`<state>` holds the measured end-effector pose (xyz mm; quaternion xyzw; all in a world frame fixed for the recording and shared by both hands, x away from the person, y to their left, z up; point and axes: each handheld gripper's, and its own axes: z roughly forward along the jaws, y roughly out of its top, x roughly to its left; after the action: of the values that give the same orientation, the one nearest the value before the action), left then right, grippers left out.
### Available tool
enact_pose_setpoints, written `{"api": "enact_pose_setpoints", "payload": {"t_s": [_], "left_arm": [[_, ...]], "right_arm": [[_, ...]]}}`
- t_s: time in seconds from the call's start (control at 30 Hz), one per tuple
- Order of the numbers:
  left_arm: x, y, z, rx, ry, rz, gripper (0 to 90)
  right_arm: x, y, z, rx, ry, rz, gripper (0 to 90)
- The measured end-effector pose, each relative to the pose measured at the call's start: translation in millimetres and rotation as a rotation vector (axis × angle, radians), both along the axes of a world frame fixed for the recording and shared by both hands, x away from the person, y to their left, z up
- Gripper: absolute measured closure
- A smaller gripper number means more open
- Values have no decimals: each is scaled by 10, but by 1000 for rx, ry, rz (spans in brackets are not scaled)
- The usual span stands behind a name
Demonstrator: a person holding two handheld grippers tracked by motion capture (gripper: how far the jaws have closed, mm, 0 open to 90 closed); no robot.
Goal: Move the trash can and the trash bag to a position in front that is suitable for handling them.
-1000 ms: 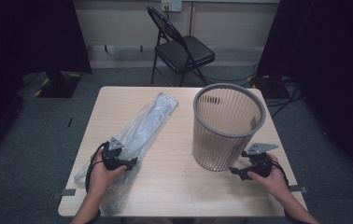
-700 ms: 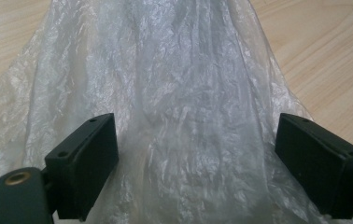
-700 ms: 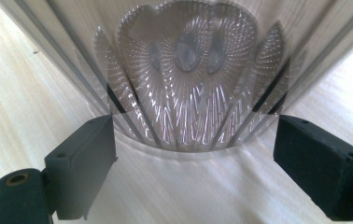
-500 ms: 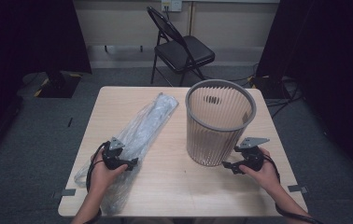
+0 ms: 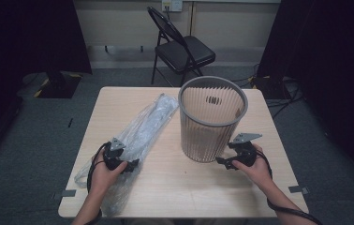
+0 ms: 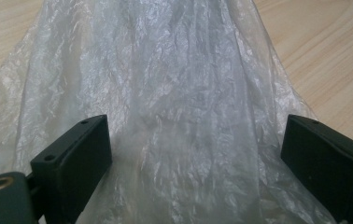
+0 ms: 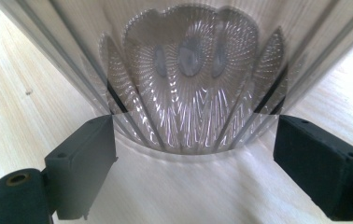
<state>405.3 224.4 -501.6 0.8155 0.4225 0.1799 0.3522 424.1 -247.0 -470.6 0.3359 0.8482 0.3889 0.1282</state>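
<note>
Wooden table (image 5: 175, 187) nearest the person carries both grippers. Left gripper (image 5: 130, 165) rests over a clear bag (image 5: 142, 129), its jaws just opened wider, plastic lying slack between them and unpinched (crinkled film in the left gripper view (image 6: 184, 93)). Right gripper (image 5: 221, 162), jaws spread, sits at the foot of the ribbed bin (image 5: 212, 119) without clasping it. Beyond the table stands a folding chair (image 5: 182, 49).

High view above table (image 5: 175, 187), claw views close, probably sharing its top.
</note>
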Motion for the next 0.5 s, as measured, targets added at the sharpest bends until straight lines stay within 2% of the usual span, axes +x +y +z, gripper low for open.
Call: {"api": "enact_pose_setpoints", "payload": {"t_s": [0.5], "left_arm": [[1, -5, -1, 0, 2, -2, 69]], "right_arm": [[137, 199, 24, -7, 3, -9, 122]]}}
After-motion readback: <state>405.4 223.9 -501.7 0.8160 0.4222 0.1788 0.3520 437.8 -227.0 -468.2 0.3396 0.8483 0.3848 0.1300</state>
